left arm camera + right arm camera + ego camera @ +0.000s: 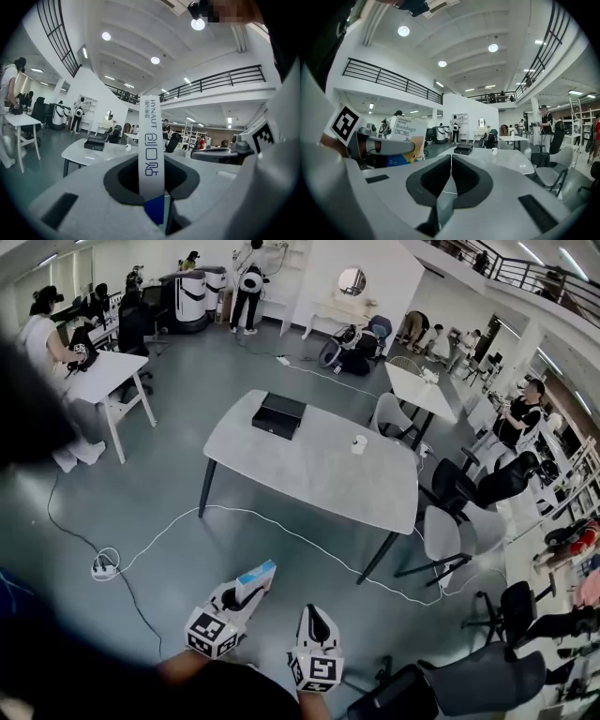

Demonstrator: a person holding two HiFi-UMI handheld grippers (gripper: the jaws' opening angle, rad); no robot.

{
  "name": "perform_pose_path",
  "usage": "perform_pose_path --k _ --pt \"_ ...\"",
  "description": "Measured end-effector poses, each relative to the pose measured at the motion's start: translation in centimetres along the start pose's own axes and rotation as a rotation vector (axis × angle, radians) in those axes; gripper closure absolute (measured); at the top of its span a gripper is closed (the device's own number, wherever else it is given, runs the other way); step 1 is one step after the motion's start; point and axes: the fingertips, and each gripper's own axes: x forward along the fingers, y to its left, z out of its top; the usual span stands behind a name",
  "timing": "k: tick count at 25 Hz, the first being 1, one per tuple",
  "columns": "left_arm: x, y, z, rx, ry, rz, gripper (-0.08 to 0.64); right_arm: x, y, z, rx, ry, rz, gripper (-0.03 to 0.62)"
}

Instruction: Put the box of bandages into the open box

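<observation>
Site: I was running the rig in a big open robotics lab | Signs: I saw people at white desks, office chairs, floor cables, a white robot, a railed mezzanine overhead.

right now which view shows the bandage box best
Right gripper view: the bandage box turns its printed face to it. Left gripper view sees just its edge between the jaws; head view shows it small in the left gripper.

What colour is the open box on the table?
Black. The open box shows best in the head view.
</observation>
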Motion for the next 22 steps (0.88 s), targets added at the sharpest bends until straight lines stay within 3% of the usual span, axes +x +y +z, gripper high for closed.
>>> perform_pose_path --k 9,16,22 --pt "7.6 11.0 0.3 -0.036 0.048 0.002 0.477 12.6 -1.6 0.2 0.042 0.058 0.01 0.578" --pt "14.7 20.5 7.0 -0.013 0.02 -0.082 0.476 24.3 -3.2 5.9 0.014 0.076 -0.051 0.578" --pt "19.4 27.9 8.6 -0.031 0.011 -0.083 0.476 33.1 -3.5 7.2 -0.012 0.091 -0.078 0.578"
